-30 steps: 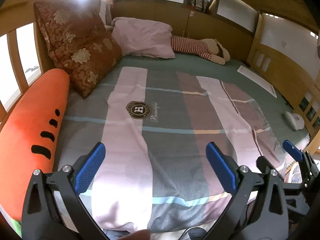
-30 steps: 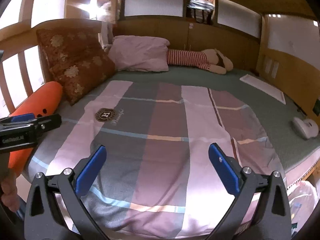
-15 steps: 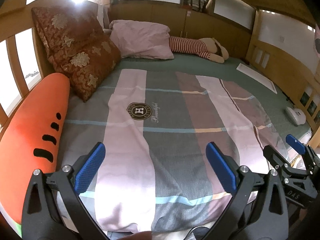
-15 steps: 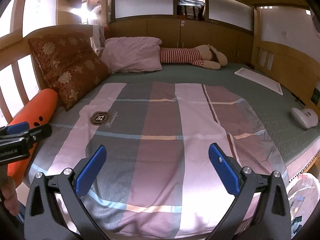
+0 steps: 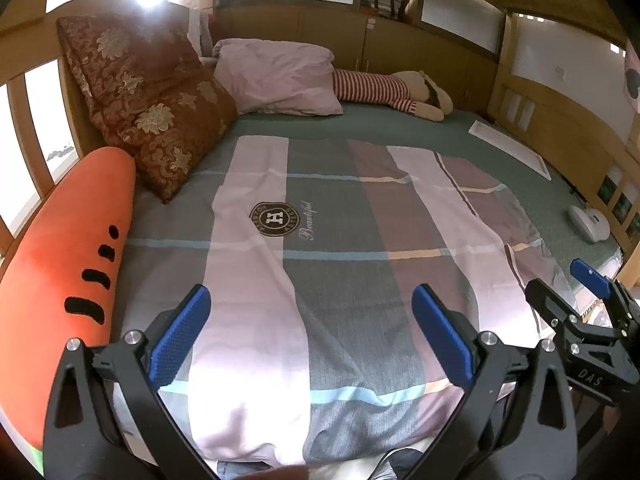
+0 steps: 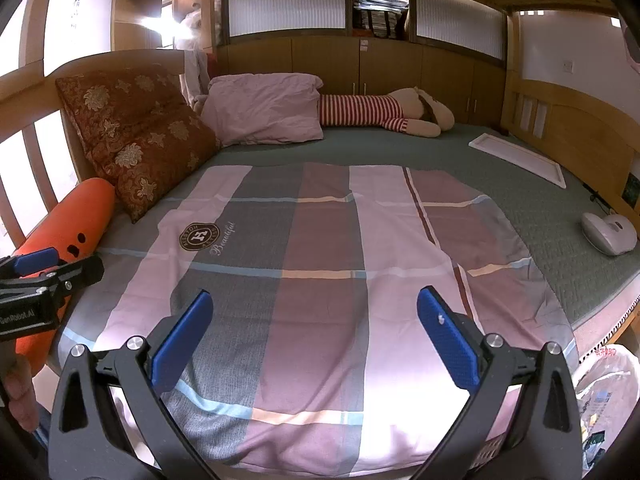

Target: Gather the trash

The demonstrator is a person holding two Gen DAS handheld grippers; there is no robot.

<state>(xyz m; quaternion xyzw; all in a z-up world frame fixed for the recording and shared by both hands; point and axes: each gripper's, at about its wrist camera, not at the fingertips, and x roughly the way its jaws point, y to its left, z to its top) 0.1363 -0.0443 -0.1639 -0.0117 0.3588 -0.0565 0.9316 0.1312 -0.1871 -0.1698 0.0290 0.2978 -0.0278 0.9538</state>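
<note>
Both grippers hover above the near edge of a bed covered by a striped pink and grey blanket (image 5: 320, 264). My left gripper (image 5: 312, 336) is open and empty; it also shows at the left edge of the right wrist view (image 6: 48, 276). My right gripper (image 6: 316, 340) is open and empty; it also shows at the right edge of the left wrist view (image 5: 580, 320). A clear plastic bag with trash (image 6: 604, 392) sits on the floor at the bed's near right corner. No loose trash shows on the blanket.
An orange carrot plush (image 5: 68, 264), a red floral cushion (image 5: 148, 104) and a pink pillow (image 5: 280, 76) line the left and far side. A striped plush toy (image 5: 392, 92), a flat white board (image 6: 520, 152) and a white device (image 6: 608, 232) lie on the green mattress.
Both grippers have drawn back and risen a little, so more of the bed and wall shows. Both stay open and empty.
</note>
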